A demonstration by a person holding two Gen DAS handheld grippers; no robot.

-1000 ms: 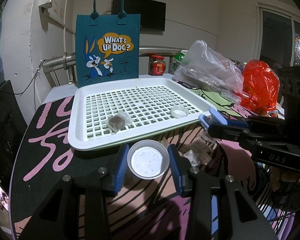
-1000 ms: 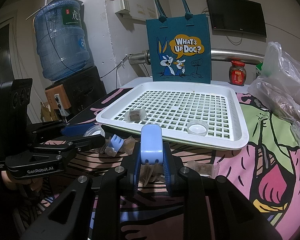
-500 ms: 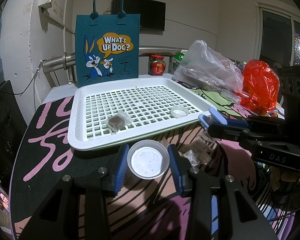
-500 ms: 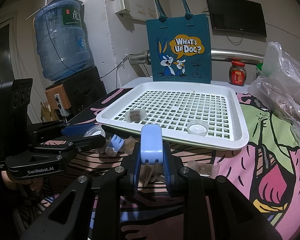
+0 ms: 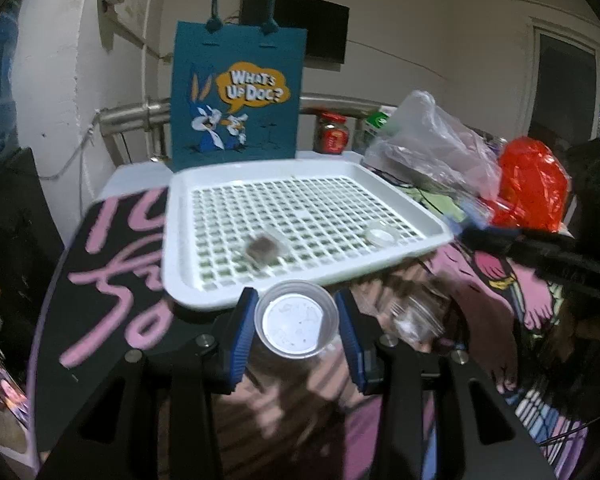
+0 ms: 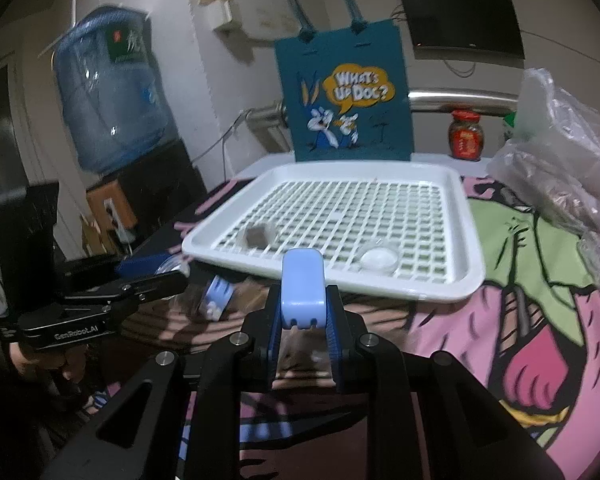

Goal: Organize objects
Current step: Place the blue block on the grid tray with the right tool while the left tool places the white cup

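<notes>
Two grippers, both loaded. Nearest us, left gripper point(image 5: 296, 322) pinches a clear cup point(image 5: 296, 320) by its sides, mouth facing the camera, just short of the tray point(image 5: 180, 240) rim. Right gripper point(image 6: 303, 320) is clamped on a pale blue clip point(image 6: 302, 288), also just short of the tray's near edge. On the cloth point(image 6: 520, 320) between them we see a second blue clip point(image 6: 218, 294) and some clear wrappers, blurred. Further out, the white grid tray already holds a brown wrapped block point(image 5: 262, 246) and a small clear lid point(image 5: 382, 235), well apart. Behind the tray stands a teal bag point(image 5: 236, 92); plastic bags point(image 5: 432, 148) sit to the right. Risks, as we judge them: the cup is thin and held near its rim, so a squeeze could deform it or it could slip and tip. Both grippers head for the same near edge and could collide. The clip could catch the rim on the way in.
</notes>
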